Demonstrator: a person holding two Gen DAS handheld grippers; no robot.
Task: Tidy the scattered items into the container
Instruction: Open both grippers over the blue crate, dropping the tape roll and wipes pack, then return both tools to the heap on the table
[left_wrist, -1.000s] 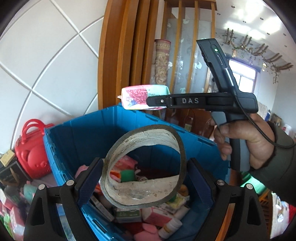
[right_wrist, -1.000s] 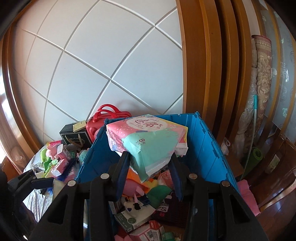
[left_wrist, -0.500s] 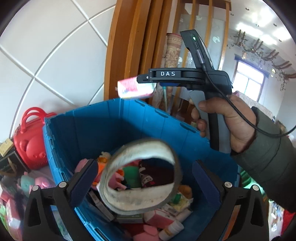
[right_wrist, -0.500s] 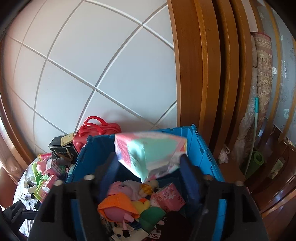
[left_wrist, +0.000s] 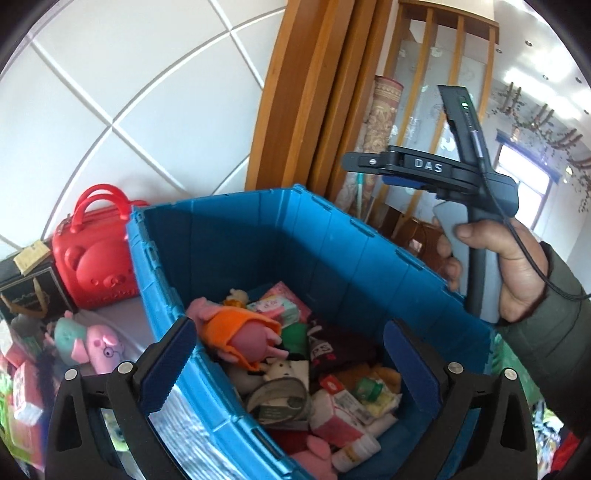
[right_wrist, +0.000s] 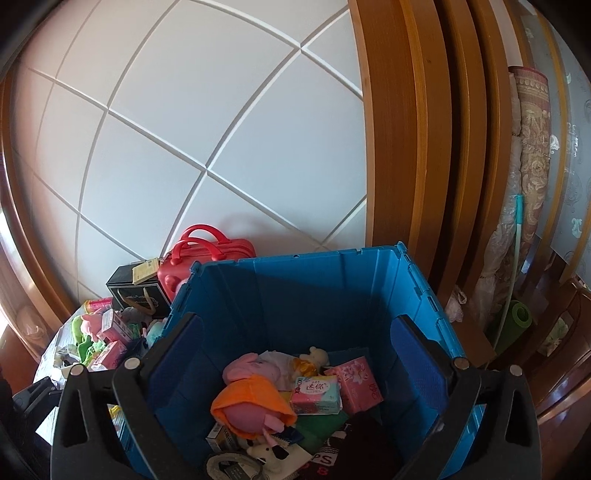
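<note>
The blue crate (left_wrist: 332, 236) holds several toys and packs. My left gripper (left_wrist: 290, 363) stands open over its near edge, nothing between the fingers. Below it, a grey ring (left_wrist: 280, 397) lies in the crate among cartons. In the right wrist view my right gripper (right_wrist: 297, 356) is open above the crate (right_wrist: 314, 288) and holds nothing. Under it a pink and green tissue pack (right_wrist: 316, 395) rests beside a pink pack (right_wrist: 358, 384) and a pig plush in orange (right_wrist: 251, 404). The left wrist view shows a hand (left_wrist: 517, 277) holding the right gripper (left_wrist: 369, 164) over the far rim.
A red bear-faced case (left_wrist: 96, 258) and a black box (left_wrist: 29, 291) stand left of the crate. Plush toys (left_wrist: 92, 343) and small packs (right_wrist: 107, 332) lie scattered there. Wooden posts, a rolled carpet (right_wrist: 532, 147) and a green mat roll (right_wrist: 517, 317) stand to the right.
The left gripper let go of the grey ring, which dropped into the crate. The right gripper opened and the tissue pack fell in too. Both hands shifted over the crate.
</note>
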